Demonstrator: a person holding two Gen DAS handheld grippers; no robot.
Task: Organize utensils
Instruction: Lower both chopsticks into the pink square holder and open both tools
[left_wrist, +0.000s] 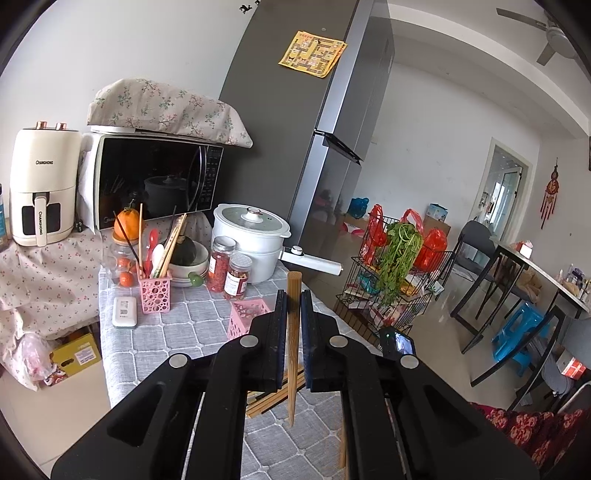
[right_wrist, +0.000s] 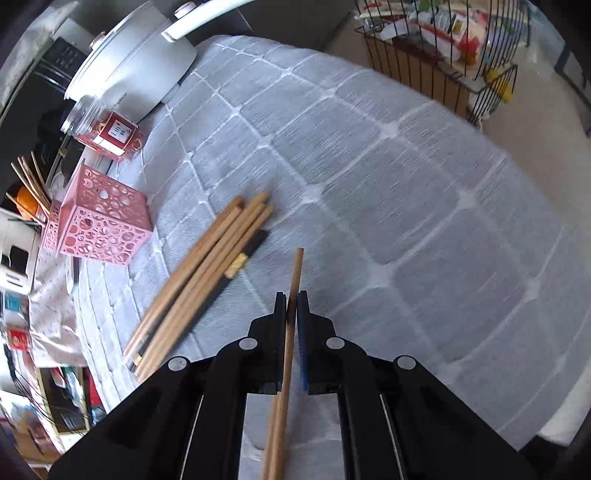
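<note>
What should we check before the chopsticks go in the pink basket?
1. Left gripper holds a wooden chopstick: ok.
2. Right gripper holds a chopstick: ok.
3. Empty pink basket stands upright on the grey tablecloth: ok.
4. Its opening faces up and is free: cannot tell from here.
5. More loose chopsticks wait on the cloth: not ok, still unsorted.
6. Jar near the basket is out of the way: ok.
</note>
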